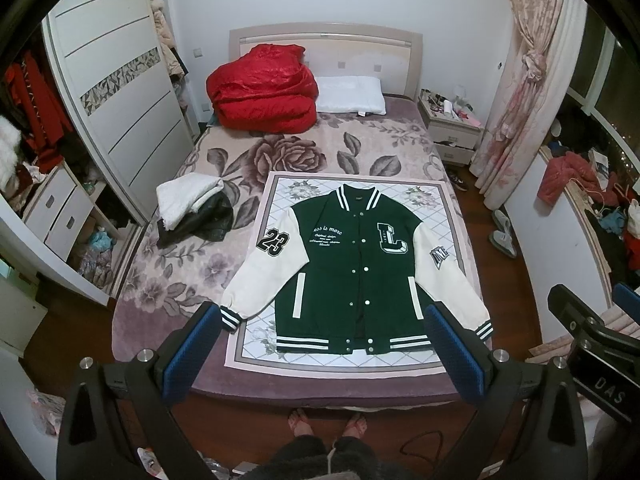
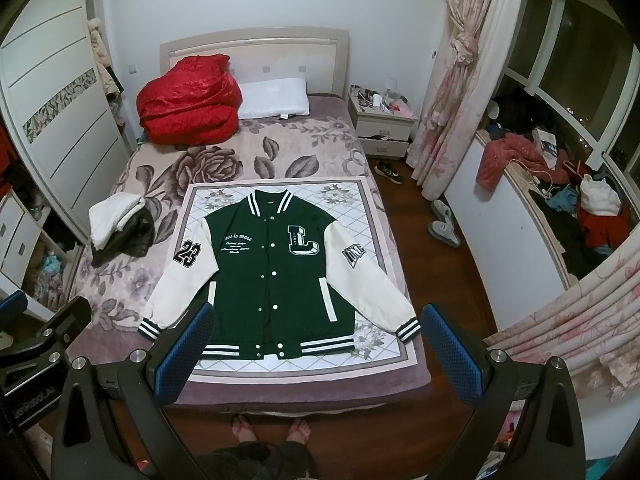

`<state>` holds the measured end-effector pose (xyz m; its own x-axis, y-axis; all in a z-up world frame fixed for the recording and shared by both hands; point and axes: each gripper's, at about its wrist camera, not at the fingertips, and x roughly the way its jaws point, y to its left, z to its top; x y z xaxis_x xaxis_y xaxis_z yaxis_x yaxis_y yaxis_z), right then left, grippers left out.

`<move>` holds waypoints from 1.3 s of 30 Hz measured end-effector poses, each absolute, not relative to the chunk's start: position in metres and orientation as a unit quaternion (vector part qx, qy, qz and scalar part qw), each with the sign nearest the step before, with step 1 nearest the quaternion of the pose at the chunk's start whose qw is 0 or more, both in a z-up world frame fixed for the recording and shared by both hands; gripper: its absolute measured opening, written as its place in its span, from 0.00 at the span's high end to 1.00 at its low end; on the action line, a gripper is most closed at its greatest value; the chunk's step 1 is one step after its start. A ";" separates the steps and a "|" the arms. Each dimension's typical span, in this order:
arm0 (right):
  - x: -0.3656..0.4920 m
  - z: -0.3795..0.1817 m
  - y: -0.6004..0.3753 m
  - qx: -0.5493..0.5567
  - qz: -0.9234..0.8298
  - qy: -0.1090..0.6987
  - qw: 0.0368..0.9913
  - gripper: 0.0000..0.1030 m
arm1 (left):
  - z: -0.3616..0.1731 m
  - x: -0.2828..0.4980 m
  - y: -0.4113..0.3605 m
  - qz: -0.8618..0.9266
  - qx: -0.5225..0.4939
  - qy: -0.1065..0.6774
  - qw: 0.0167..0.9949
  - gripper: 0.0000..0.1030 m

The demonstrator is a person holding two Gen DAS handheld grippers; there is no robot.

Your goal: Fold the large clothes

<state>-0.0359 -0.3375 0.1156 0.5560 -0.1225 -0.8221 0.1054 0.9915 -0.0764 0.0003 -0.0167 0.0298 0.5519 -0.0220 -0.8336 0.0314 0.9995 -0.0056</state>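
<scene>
A green varsity jacket (image 1: 352, 264) with white sleeves lies flat and face up on a quilted mat (image 1: 360, 188) at the foot of the bed; it also shows in the right wrist view (image 2: 276, 276). Both sleeves angle outward and down. My left gripper (image 1: 324, 320) is open and empty, held high above the jacket's hem. My right gripper (image 2: 318, 316) is open and empty, also well above the hem. The right gripper's body (image 1: 592, 332) shows at the right edge of the left wrist view.
A small pile of white and black clothes (image 1: 196, 208) lies on the bed left of the mat. A red duvet (image 1: 260, 92) and a white pillow (image 1: 352, 96) sit at the headboard. A wardrobe (image 1: 112, 92) stands left, a nightstand (image 2: 384, 120) and curtains right. My feet (image 1: 328, 424) stand at the bed's foot.
</scene>
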 end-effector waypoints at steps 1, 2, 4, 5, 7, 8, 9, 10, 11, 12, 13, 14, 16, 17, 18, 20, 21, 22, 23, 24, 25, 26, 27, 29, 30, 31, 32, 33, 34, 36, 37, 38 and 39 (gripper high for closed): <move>-0.036 0.116 -0.337 -0.009 -0.065 0.466 0.882 0.00 | 0.030 0.001 -0.017 -0.016 0.005 0.473 0.881 0.00; -0.036 0.116 -0.337 -0.010 -0.066 0.465 0.883 0.00 | 0.030 0.001 -0.016 -0.016 0.004 0.473 0.881 0.00; -0.036 0.116 -0.337 -0.009 -0.065 0.465 0.883 0.00 | 0.032 0.002 -0.019 -0.016 0.005 0.473 0.881 0.00; -0.037 0.115 -0.337 -0.009 -0.065 0.465 0.883 0.00 | 0.032 0.003 -0.021 -0.017 0.005 0.473 0.881 0.00; -0.037 0.116 -0.337 -0.009 -0.065 0.465 0.883 0.00 | 0.034 0.005 -0.025 -0.018 0.004 0.474 0.880 0.00; -0.037 0.117 -0.337 -0.008 -0.065 0.465 0.883 0.00 | 0.034 0.007 -0.028 -0.018 0.004 0.474 0.880 0.00; -0.036 0.117 -0.337 -0.009 -0.065 0.466 0.882 0.00 | 0.035 0.008 -0.030 -0.018 0.004 0.474 0.880 0.00; -0.037 0.116 -0.337 -0.010 -0.065 0.465 0.883 0.00 | 0.034 0.005 -0.027 -0.018 0.003 0.474 0.880 0.00; -0.038 0.116 -0.337 -0.010 -0.065 0.465 0.883 0.00 | 0.031 -0.002 -0.017 -0.017 0.001 0.474 0.881 0.00; -0.038 0.115 -0.337 -0.010 -0.065 0.465 0.883 0.00 | 0.030 -0.002 -0.017 -0.017 0.002 0.473 0.881 0.00; -0.038 0.115 -0.337 -0.010 -0.065 0.465 0.883 0.00 | 0.031 -0.001 -0.019 -0.018 0.002 0.474 0.881 0.00; -0.039 0.116 -0.337 -0.010 -0.066 0.464 0.883 0.00 | 0.033 -0.001 -0.021 -0.018 0.002 0.474 0.880 0.00; -0.039 0.114 -0.337 -0.009 -0.065 0.464 0.883 0.00 | 0.032 -0.001 -0.017 -0.019 0.001 0.474 0.880 0.00; -0.039 0.114 -0.337 -0.010 -0.065 0.464 0.883 0.00 | 0.033 -0.001 -0.019 -0.020 0.000 0.474 0.880 0.00; -0.039 0.116 -0.337 -0.010 -0.066 0.464 0.884 0.00 | 0.035 -0.001 -0.020 -0.020 0.000 0.473 0.881 0.00; -0.039 0.114 -0.337 -0.010 -0.065 0.464 0.883 0.00 | 0.038 0.001 -0.025 -0.021 0.001 0.471 0.882 0.00; -0.039 0.114 -0.337 -0.010 -0.065 0.464 0.883 0.00 | 0.039 0.002 -0.027 -0.022 0.001 0.471 0.882 0.00; -0.040 0.113 -0.337 -0.010 -0.066 0.463 0.884 0.00 | 0.039 0.002 -0.019 -0.022 -0.001 0.471 0.882 0.00; -0.039 0.113 -0.337 -0.010 -0.066 0.464 0.884 0.00 | 0.040 0.003 -0.021 -0.023 -0.001 0.471 0.882 0.00; -0.040 0.113 -0.337 -0.010 -0.065 0.464 0.884 0.00 | 0.038 0.001 -0.019 -0.023 -0.001 0.471 0.882 0.00; -0.040 0.113 -0.337 -0.010 -0.066 0.463 0.884 0.00 | 0.038 0.001 -0.019 -0.023 -0.001 0.471 0.882 0.00; -0.040 0.114 -0.337 -0.010 -0.067 0.463 0.884 0.00 | 0.040 0.002 -0.021 -0.023 -0.001 0.471 0.882 0.00; -0.040 0.115 -0.338 -0.009 -0.066 0.463 0.884 0.00 | 0.038 0.000 -0.019 -0.023 -0.001 0.470 0.882 0.00; -0.040 0.116 -0.338 -0.010 -0.067 0.463 0.884 0.00 | 0.039 0.001 -0.021 -0.023 -0.002 0.471 0.882 0.00; -0.040 0.117 -0.338 -0.010 -0.066 0.463 0.884 0.00 | 0.036 0.000 -0.018 -0.023 -0.002 0.470 0.882 0.00; -0.040 0.115 -0.337 -0.010 -0.066 0.463 0.884 0.00 | 0.036 0.000 -0.018 -0.024 -0.001 0.471 0.882 0.00; -0.040 0.115 -0.338 -0.010 -0.067 0.463 0.884 0.00 | 0.036 0.002 -0.019 -0.025 -0.002 0.471 0.882 0.00; -0.040 0.115 -0.338 -0.009 -0.066 0.464 0.883 0.00 | 0.035 0.004 -0.020 -0.027 -0.002 0.470 0.882 0.00; -0.041 0.114 -0.337 -0.009 -0.066 0.463 0.884 0.00 | 0.034 0.006 -0.020 -0.028 -0.002 0.470 0.882 0.00; -0.040 0.118 -0.338 -0.009 -0.068 0.466 0.882 0.00 | 0.032 0.010 -0.020 -0.030 -0.002 0.471 0.882 0.00; -0.037 0.121 -0.338 -0.009 -0.068 0.467 0.882 0.00 | 0.031 0.013 -0.020 -0.031 -0.004 0.471 0.882 0.00; -0.036 0.122 -0.339 -0.010 -0.070 0.467 0.881 0.00 | 0.029 0.018 -0.020 -0.030 -0.005 0.470 0.882 0.00; -0.036 0.121 -0.339 -0.010 -0.071 0.467 0.881 0.00 | 0.025 0.025 -0.020 -0.028 -0.003 0.469 0.883 0.00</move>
